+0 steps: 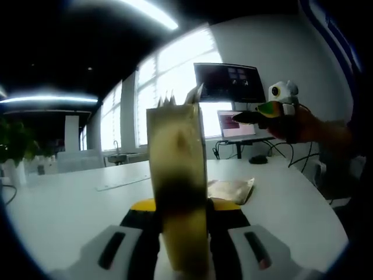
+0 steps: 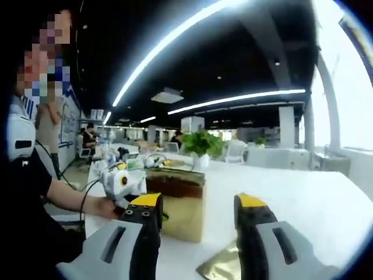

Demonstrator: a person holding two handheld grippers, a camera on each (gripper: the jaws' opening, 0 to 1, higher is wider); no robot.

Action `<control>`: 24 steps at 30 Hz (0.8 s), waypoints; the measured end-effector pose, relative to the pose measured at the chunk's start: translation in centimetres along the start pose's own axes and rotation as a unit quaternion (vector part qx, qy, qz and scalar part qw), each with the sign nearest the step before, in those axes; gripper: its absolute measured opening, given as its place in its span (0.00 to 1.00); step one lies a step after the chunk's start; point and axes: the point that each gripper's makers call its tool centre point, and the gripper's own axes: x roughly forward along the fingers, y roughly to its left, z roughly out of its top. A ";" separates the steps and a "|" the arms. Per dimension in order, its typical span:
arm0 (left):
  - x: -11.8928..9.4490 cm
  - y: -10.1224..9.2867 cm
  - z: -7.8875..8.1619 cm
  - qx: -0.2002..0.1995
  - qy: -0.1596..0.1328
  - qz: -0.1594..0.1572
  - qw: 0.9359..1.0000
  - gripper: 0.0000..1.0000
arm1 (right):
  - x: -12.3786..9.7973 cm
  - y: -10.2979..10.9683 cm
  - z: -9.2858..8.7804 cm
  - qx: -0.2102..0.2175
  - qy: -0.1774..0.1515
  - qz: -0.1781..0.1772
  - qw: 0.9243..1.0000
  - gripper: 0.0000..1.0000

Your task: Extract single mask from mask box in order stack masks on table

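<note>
White and broad, the desk (image 1: 70,204) runs back toward bright windows in an open office lit by long ceiling strips. On it stands the mask box (image 1: 178,175), a tall gold-coloured carton held upright between the jaws of the left hand-held gripper (image 1: 183,245), which are clamped on its lower part. In the right gripper view the same mask box (image 2: 178,201) sits on the desk (image 2: 303,198) with the left hand-held gripper (image 2: 125,184) against its near side, a person's hand behind it. Just beside the box, a gold foil-wrapped mask (image 1: 232,189) lies flat on the desk; its corner (image 2: 224,265) shows between the jaws of the right hand-held gripper (image 2: 198,224), which stand apart with nothing between them. That right hand-held gripper (image 1: 274,111) hangs above the desk, well apart from the box. Behind it sit a dark monitor (image 1: 228,83) and a lit laptop (image 1: 236,125). A potted plant (image 2: 201,146) stands farther back on the desk.
</note>
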 end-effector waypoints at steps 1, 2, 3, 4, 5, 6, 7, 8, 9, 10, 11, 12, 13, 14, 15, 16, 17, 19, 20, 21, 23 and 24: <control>0.0 0.0 0.0 -0.001 0.000 0.000 1.000 0.34 | 0.1 0.1 0.0 -0.018 0.001 0.003 1.000 0.47; 0.0 -0.1 0.0 -0.001 0.000 0.000 1.000 0.34 | 0.2 0.2 0.0 -0.023 0.003 0.004 1.000 0.47; 0.0 -0.1 0.0 -0.001 0.000 0.000 1.000 0.34 | 0.3 0.3 -0.1 -0.032 0.009 0.006 0.999 0.48; 0.0 0.0 0.0 -0.001 0.000 0.000 1.000 0.34 | 0.5 0.4 0.0 -0.040 0.013 0.010 0.999 0.48; 0.0 0.0 0.0 -0.001 0.000 0.000 1.000 0.34 | 0.6 0.5 0.1 -0.044 0.012 0.011 0.999 0.49; 0.0 0.1 0.0 -0.001 0.000 0.000 1.000 0.34 | 0.7 0.5 0.2 -0.044 0.012 0.011 0.999 0.50; 0.0 0.1 0.0 -0.001 0.000 0.000 1.000 0.34 | 0.7 0.4 0.4 -0.043 0.011 0.012 0.999 0.50; -0.1 0.0 0.0 -0.001 0.000 0.000 1.000 0.34 | 0.8 0.5 0.6 -0.044 0.009 0.013 0.999 0.50; -0.1 0.0 0.0 -0.001 0.000 0.000 1.000 0.34 | 0.9 0.5 0.9 -0.046 0.007 0.014 0.999 0.49; -0.1 0.0 0.0 -0.001 0.000 0.000 1.000 0.34 | 1.0 0.5 1.2 -0.052 0.010 0.016 0.998 0.48; -0.1 0.0 0.0 0.000 0.000 0.000 1.000 0.34 | 1.0 0.6 1.3 -0.060 0.013 0.017 0.998 0.46; -0.1 0.0 0.0 0.000 0.000 0.000 1.000 0.34 | 1.1 0.6 1.3 -0.080 0.021 0.019 0.996 0.44; -0.1 0.0 0.0 0.000 0.000 0.000 1.000 0.34 | 1.2 0.8 1.4 -0.088 0.025 0.021 0.996 0.44; -0.1 0.0 -0.1 0.000 0.000 0.000 1.000 0.34 | 1.3 0.9 1.6 -0.087 0.025 0.023 0.996 0.44; -0.1 0.0 -0.1 0.000 0.000 0.000 1.000 0.34 | 1.4 1.1 1.8 -0.089 0.024 0.025 0.995 0.44; -0.1 0.1 -0.1 0.000 0.000 0.000 1.000 0.34 | 1.5 1.3 1.9 -0.094 0.026 0.029 0.995 0.44; -0.2 0.1 -0.1 0.000 0.000 0.000 1.000 0.34 | 1.7 1.4 2.0 -0.099 0.030 0.031 0.994 0.45; -0.2 0.0 -0.1 0.000 0.001 0.000 1.000 0.34 | 1.9 1.3 1.9 -0.124 0.045 0.031 0.991 0.44; -0.2 0.0 -0.2 0.000 0.001 0.000 1.000 0.34 | 2.0 1.3 2.0 -0.128 0.046 0.029 0.990 0.44; -0.2 0.0 -0.2 0.001 0.001 0.000 1.000 0.34 | 2.2 1.5 2.1 -0.134 0.049 0.033 0.989 0.44; -0.2 -0.1 -0.2 0.001 0.001 0.000 1.000 0.34 | 2.4 1.5 2.5 -0.134 0.048 0.036 0.989 0.44; -0.2 -0.1 -0.2 0.001 0.001 0.000 1.000 0.34 | 2.5 1.6 2.6 -0.136 0.051 0.038 0.989 0.44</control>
